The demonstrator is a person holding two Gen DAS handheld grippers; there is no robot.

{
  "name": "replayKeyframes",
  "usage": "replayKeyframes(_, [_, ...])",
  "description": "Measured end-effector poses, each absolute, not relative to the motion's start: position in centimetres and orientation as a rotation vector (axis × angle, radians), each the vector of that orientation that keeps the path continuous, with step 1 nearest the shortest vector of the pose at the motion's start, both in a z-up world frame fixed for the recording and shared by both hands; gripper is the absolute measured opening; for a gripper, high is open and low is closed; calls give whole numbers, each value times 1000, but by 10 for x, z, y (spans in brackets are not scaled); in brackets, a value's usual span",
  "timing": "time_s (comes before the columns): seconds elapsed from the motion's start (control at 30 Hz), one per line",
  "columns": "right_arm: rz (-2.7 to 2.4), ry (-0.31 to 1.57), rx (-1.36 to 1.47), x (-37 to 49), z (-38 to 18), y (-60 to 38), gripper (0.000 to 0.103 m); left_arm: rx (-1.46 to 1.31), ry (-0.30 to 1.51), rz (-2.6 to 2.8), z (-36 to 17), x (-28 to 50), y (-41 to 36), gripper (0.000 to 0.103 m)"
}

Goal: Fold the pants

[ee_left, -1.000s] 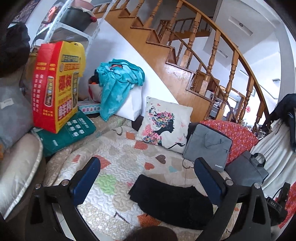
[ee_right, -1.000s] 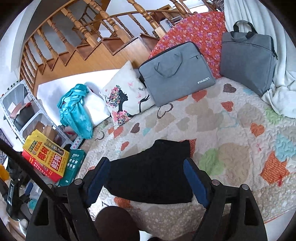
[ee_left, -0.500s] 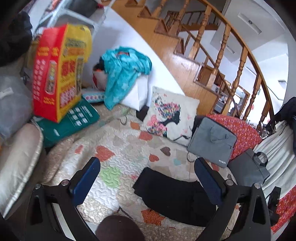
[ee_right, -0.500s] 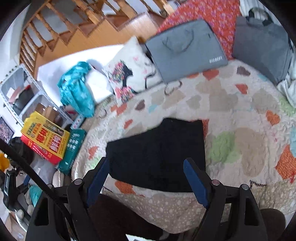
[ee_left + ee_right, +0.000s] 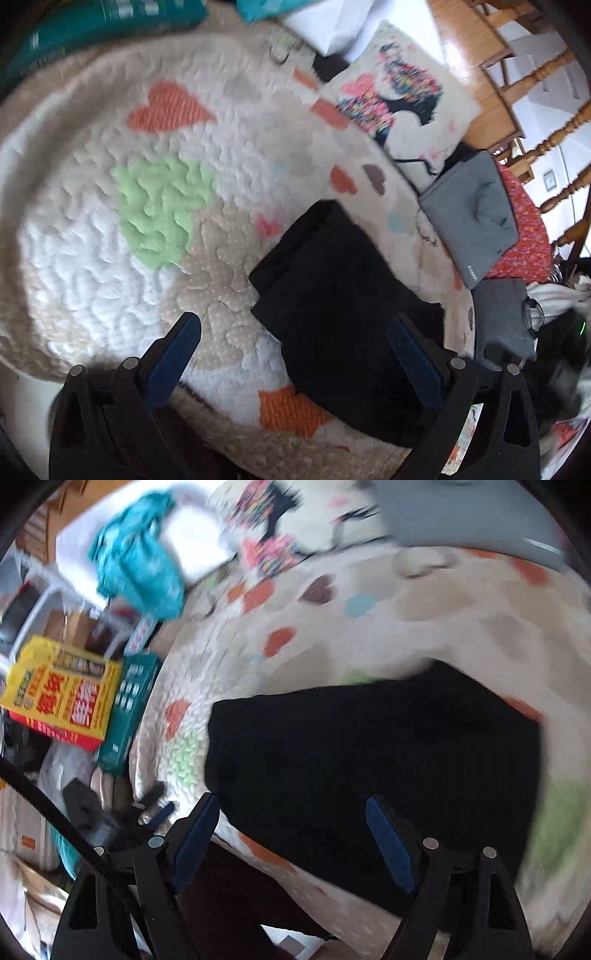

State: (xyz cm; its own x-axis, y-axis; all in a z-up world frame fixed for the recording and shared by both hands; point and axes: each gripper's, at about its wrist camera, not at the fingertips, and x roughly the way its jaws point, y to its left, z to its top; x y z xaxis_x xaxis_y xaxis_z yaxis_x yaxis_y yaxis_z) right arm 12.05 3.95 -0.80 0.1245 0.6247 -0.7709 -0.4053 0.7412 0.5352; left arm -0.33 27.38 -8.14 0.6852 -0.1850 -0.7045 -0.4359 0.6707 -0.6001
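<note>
Folded black pants (image 5: 343, 310) lie flat on a heart-patterned quilt (image 5: 155, 199). In the left wrist view my left gripper (image 5: 295, 326) hangs open above the quilt, its blue pads wide apart, with the pants' near left corner between and beyond them. In the right wrist view the same black pants (image 5: 369, 760) fill the middle, and my right gripper (image 5: 291, 806) stands open just over their near edge, holding nothing. Both views are blurred by motion.
A printed pillow (image 5: 402, 107) and two grey laptop bags (image 5: 472, 225) sit at the quilt's far side. A yellow-red box (image 5: 62, 698), a green box (image 5: 129, 709) and a teal cloth (image 5: 140, 568) crowd the left. A dark-clothed knee (image 5: 236, 897) is below the right gripper.
Both grippers have dropped and tilted down toward the pants, which now look much larger; the stairs have left view. Both stay open.
</note>
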Motion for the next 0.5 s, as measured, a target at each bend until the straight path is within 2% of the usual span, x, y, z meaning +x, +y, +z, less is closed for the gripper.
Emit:
replayKeyframes(0.2, [822,1455,132,179,-37,150,86,-851,866,206,-108,17,278,100])
replayKeyframes(0.33, [723,1569,8,205,-64,208,86,-807,846,200,-103,21,275,100])
replayKeyframes(0.5, [572,1652,-141,214,-91,248,94,-820,816,195,-105,28,276,100])
